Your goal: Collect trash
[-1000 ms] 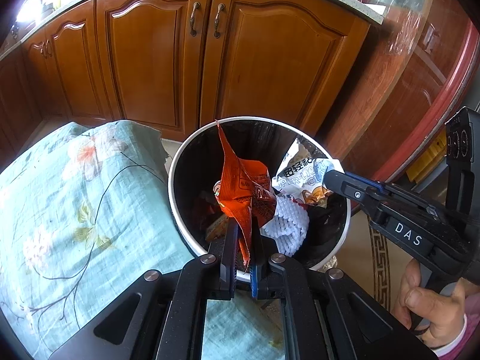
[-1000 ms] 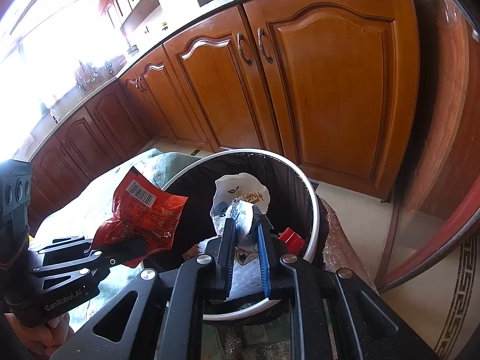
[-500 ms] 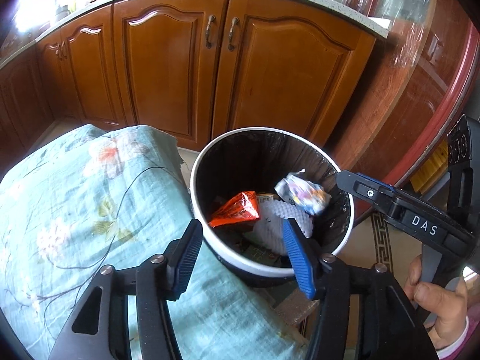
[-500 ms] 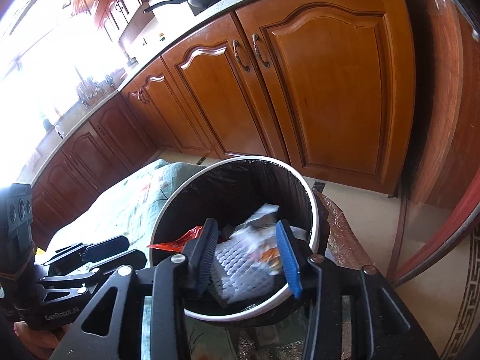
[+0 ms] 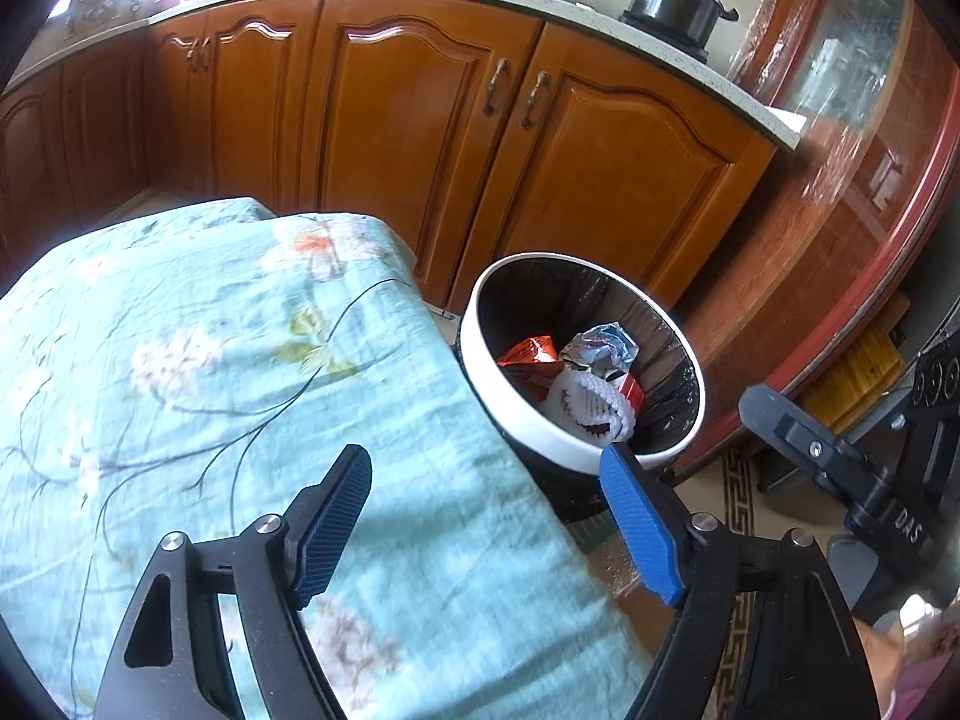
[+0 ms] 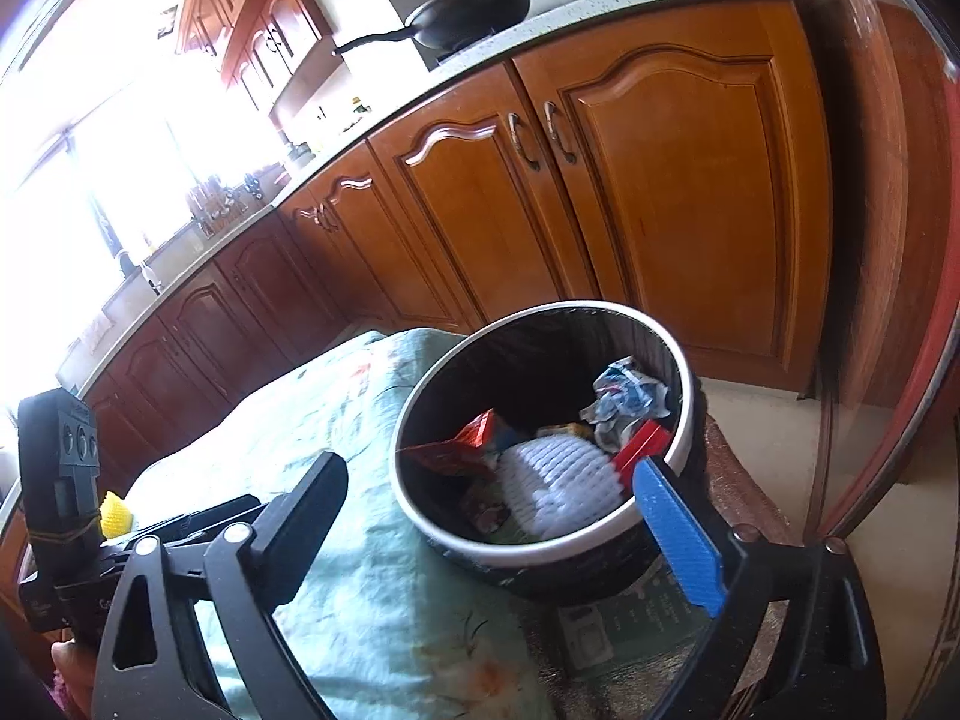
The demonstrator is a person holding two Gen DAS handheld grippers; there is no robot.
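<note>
A round trash bin (image 5: 510, 396) (image 6: 420, 516) with a white rim and black liner stands beside the cloth-covered table. Inside lie an orange-red snack wrapper (image 5: 531, 354) (image 6: 450, 453), a crumpled silver-blue wrapper (image 5: 603, 348) (image 6: 627, 396), a white foam net (image 5: 591, 402) (image 6: 558, 480) and a red pack (image 6: 645, 447). My left gripper (image 5: 486, 477) hovers over the table's edge near the bin, its jaws opening with nothing between them. My right gripper (image 6: 486, 480) hangs just in front of the bin, jaws opening wide, nothing held. The right gripper's body (image 5: 840, 468) shows at the right of the left wrist view.
A light-blue floral cloth (image 5: 210, 360) (image 6: 372, 600) covers the table left of the bin. A small yellow object (image 6: 114, 513) lies on it near the left gripper's body (image 6: 60, 480). Wooden cabinets (image 5: 480, 138) stand behind; a wok (image 6: 468, 6) and pot (image 5: 678, 0) sit on the counter.
Both grippers opened and let their wrappers fall into the bin. Both then pulled back from the bin, the left one shifting over the table.
</note>
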